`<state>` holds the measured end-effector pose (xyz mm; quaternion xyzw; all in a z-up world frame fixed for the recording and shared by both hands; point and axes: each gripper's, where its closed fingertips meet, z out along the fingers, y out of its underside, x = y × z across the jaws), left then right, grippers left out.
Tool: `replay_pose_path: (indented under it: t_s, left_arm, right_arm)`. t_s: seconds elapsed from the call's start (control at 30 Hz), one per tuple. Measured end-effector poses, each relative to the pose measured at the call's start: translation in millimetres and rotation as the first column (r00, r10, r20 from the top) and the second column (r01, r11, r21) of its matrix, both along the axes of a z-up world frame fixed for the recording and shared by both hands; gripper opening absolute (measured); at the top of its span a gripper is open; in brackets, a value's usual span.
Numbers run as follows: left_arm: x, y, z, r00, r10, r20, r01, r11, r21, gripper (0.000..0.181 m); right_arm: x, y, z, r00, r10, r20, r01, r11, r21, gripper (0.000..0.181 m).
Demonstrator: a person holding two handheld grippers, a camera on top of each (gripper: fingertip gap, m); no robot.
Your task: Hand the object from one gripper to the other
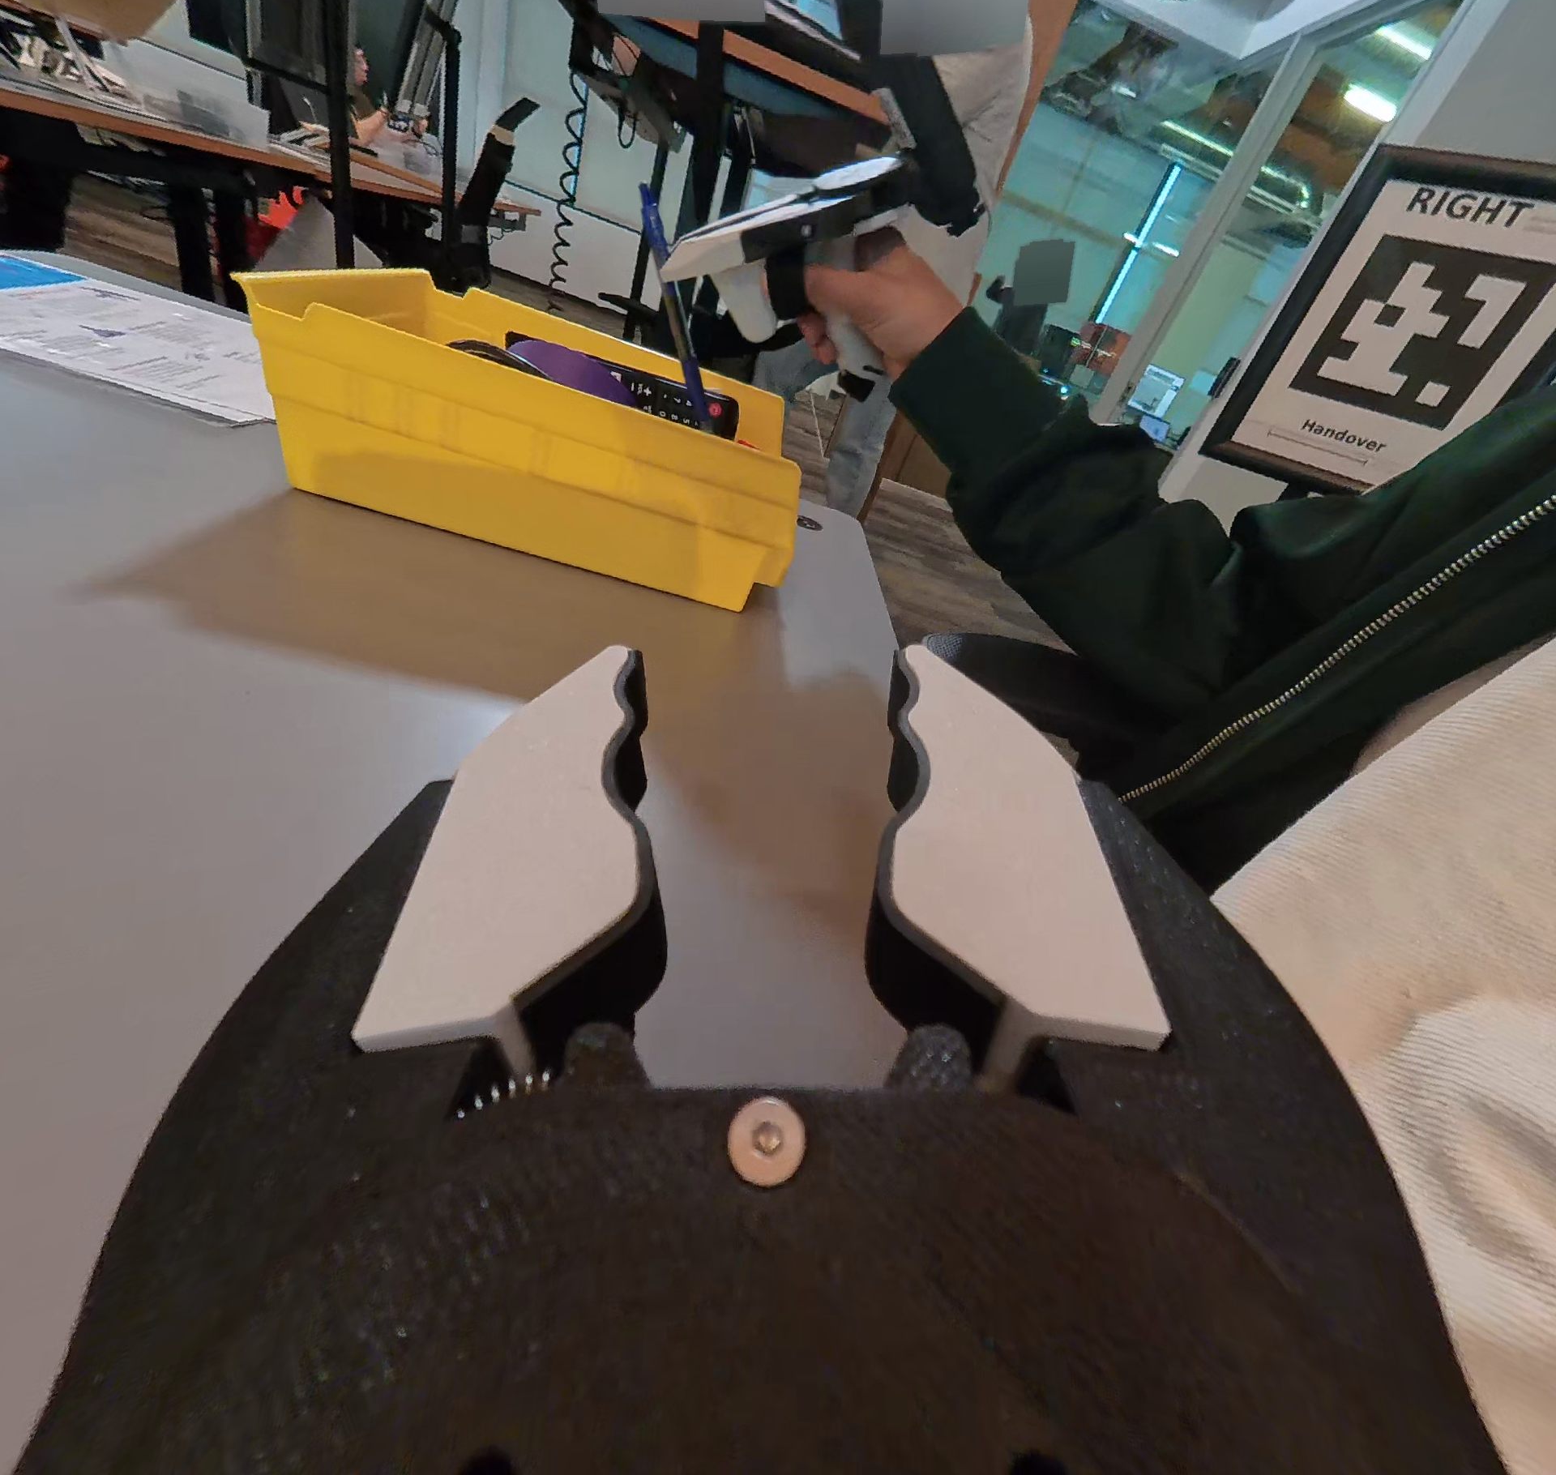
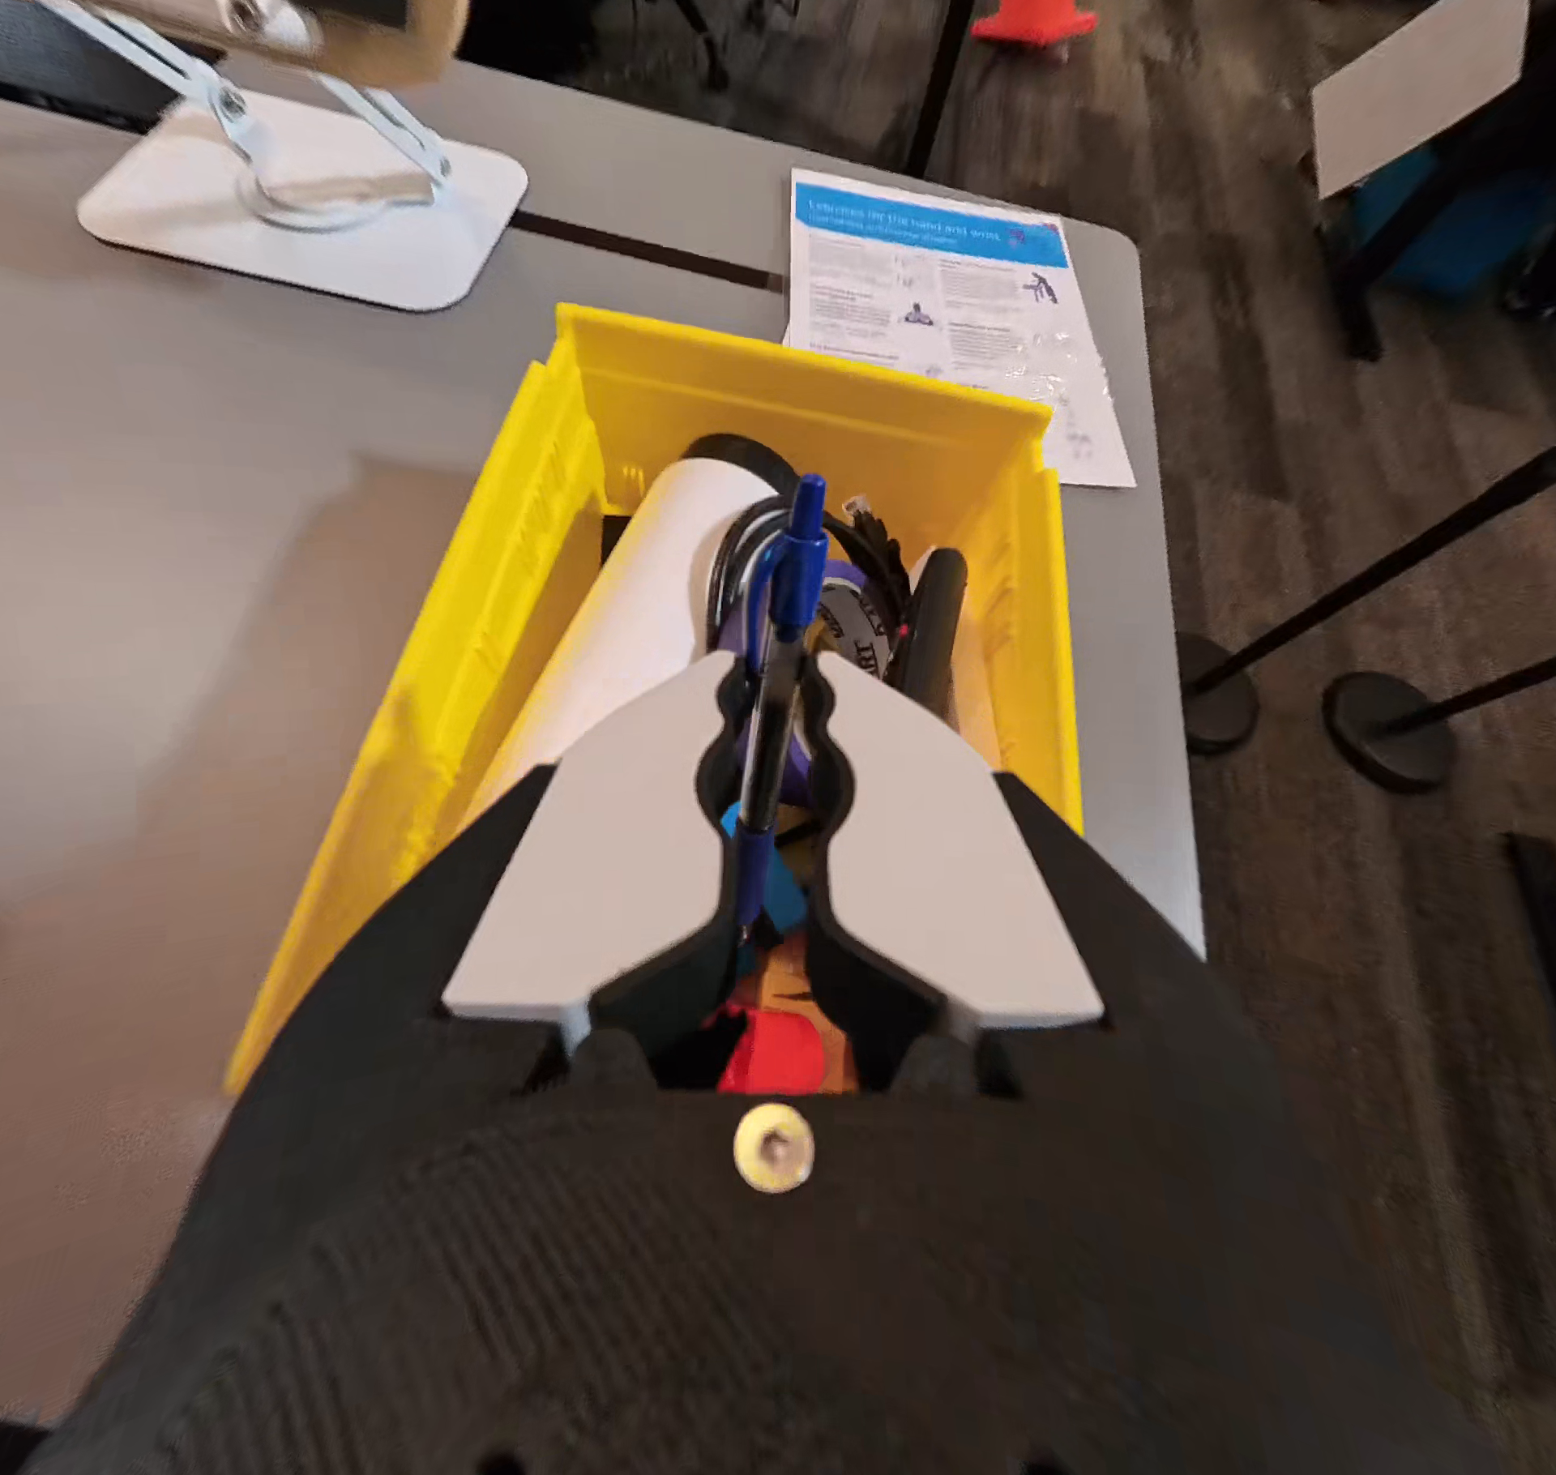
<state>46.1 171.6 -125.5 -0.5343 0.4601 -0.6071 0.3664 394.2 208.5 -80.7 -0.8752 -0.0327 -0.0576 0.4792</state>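
Note:
My right gripper (image 2: 770, 664) is shut on a blue pen (image 2: 779, 660) and holds it above the yellow bin (image 2: 808, 374). In the left wrist view the right gripper (image 1: 674, 260) hangs over the bin's (image 1: 522, 491) right end, with the pen (image 1: 678, 315) pointing steeply down toward the bin. My left gripper (image 1: 766, 668) is open and empty, low over the grey table (image 1: 210, 677), apart from the bin and the pen.
The bin holds a white roll (image 2: 657, 592), purple tape (image 1: 572, 369), a black cable (image 2: 867, 550) and a remote (image 1: 682, 407). A printed sheet (image 2: 943, 306) and a monitor stand (image 2: 311, 197) lie beyond it. The table edge (image 2: 1170, 592) is at the right; a tag sign (image 1: 1414, 315) stands there. My hands' fingertips stand some 35 centimetres from each other.

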Motion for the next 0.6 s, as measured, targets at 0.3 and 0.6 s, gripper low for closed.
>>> replay_pose_path:
  t_s: [0.3, 0.6]
  left_arm:
    - [-3, 7, -7, 1.000, 0.011, -0.018, -0.011, 1.000, -0.006, 0.055]
    - [-10, 28, -3, 0.988, 0.146, -0.041, -0.147, 0.989, -0.018, 0.070]
  right_arm:
    - [14, 19, 28, 0.947, -0.150, 0.285, 0.078, 0.965, 0.251, 0.061]
    - [-2, -1, 91, 0.979, -0.156, 0.132, 0.062, 0.844, 0.532, 0.108]
